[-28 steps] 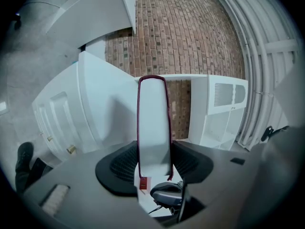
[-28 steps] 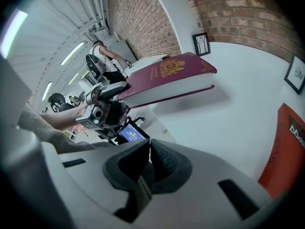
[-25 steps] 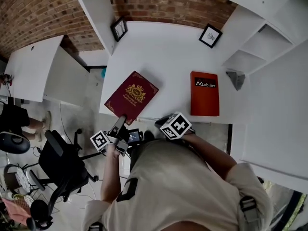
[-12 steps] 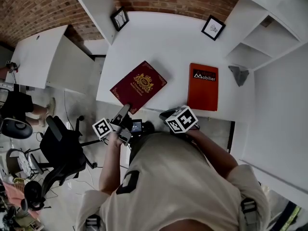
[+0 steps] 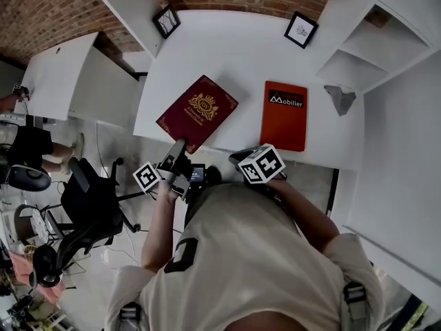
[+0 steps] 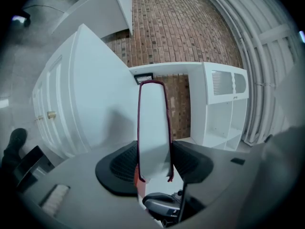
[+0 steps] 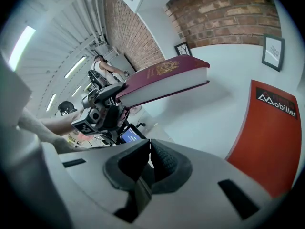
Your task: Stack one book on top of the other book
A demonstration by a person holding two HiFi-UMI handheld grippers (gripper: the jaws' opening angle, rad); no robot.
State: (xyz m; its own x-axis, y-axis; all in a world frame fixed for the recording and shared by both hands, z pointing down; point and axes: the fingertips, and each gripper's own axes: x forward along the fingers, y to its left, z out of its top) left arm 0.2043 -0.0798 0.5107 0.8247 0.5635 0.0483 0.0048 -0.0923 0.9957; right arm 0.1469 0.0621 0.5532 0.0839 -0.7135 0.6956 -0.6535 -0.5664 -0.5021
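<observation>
A maroon book with a gold crest [image 5: 198,112] hangs over the front left of the white table [image 5: 227,54], and the right gripper view shows it in the air [image 7: 164,80]. My left gripper [image 5: 176,154] is shut on its near corner; the pale page edge [image 6: 153,123] stands upright between the pads [image 6: 125,163]. An orange book [image 5: 284,114] lies flat to the right [image 7: 267,137]. My right gripper [image 5: 242,160] hovers at the table's front edge between the two books, shut and empty [image 7: 148,163].
Two framed pictures [image 5: 165,21] [image 5: 301,30] stand at the back of the table. A small grey object [image 5: 339,98] lies by white shelving [image 5: 358,54] on the right. An office chair [image 5: 89,205] stands on the floor at the left, beside a second white table [image 5: 52,81].
The left gripper has carried the maroon book a little farther over the table and closer to the orange book. The right gripper has moved forward to the table's edge.
</observation>
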